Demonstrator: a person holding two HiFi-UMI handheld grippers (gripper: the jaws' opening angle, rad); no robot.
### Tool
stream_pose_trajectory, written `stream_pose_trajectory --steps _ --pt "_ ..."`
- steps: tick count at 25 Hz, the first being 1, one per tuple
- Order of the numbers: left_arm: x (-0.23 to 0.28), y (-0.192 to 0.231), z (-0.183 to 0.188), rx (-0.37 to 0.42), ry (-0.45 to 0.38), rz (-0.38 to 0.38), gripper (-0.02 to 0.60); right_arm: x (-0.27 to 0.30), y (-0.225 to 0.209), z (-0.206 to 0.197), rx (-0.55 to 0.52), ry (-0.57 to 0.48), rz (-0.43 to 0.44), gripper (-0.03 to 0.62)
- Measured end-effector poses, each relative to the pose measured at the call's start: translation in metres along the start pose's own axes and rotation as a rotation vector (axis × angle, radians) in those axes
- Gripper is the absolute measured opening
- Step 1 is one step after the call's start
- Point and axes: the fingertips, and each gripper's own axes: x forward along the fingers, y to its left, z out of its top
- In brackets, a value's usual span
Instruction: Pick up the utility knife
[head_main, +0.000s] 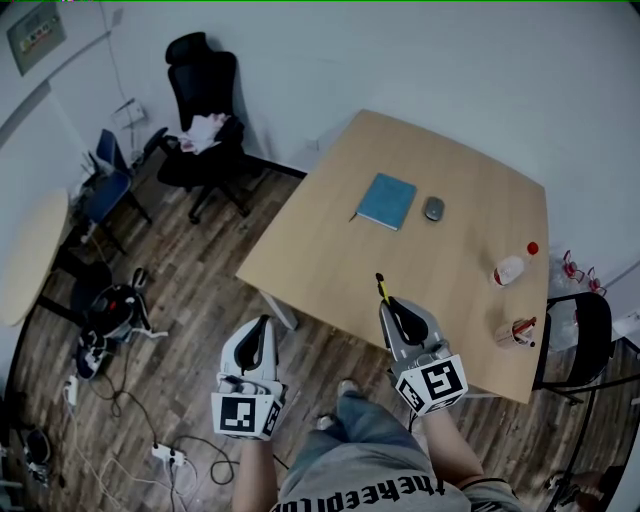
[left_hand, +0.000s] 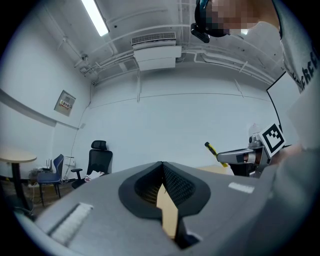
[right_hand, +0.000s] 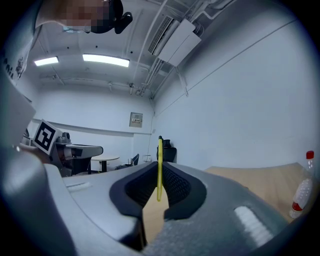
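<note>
The utility knife (head_main: 382, 289) is a thin yellow one with a dark tip. It stands up out of my right gripper (head_main: 392, 303), which is shut on it above the table's near edge. In the right gripper view the knife (right_hand: 159, 165) runs upright between the two dark pads. The left gripper view catches the knife (left_hand: 216, 152) and my right gripper (left_hand: 240, 156) off to the right. My left gripper (head_main: 263, 322) hangs over the wooden floor, left of the table, shut with nothing in it. Its pads (left_hand: 172, 182) meet at the tip.
On the wooden table (head_main: 460, 150) lie a blue notebook (head_main: 387, 200) and a grey mouse (head_main: 433, 208), with a red-capped bottle (head_main: 510, 268) and a small red-and-white item (head_main: 515, 332) near the right edge. A black office chair (head_main: 205, 90) stands far left, another chair (head_main: 582, 335) at right. Cables lie on the floor.
</note>
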Motion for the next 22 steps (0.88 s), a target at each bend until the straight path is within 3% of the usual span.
stream_pose_trajectory --steps 22 --pt "-0.011 -0.007 0.005 -0.001 -0.015 -0.019 0.015 -0.016 0.010 0.013 -0.023 -0.035 -0.019 0.028"
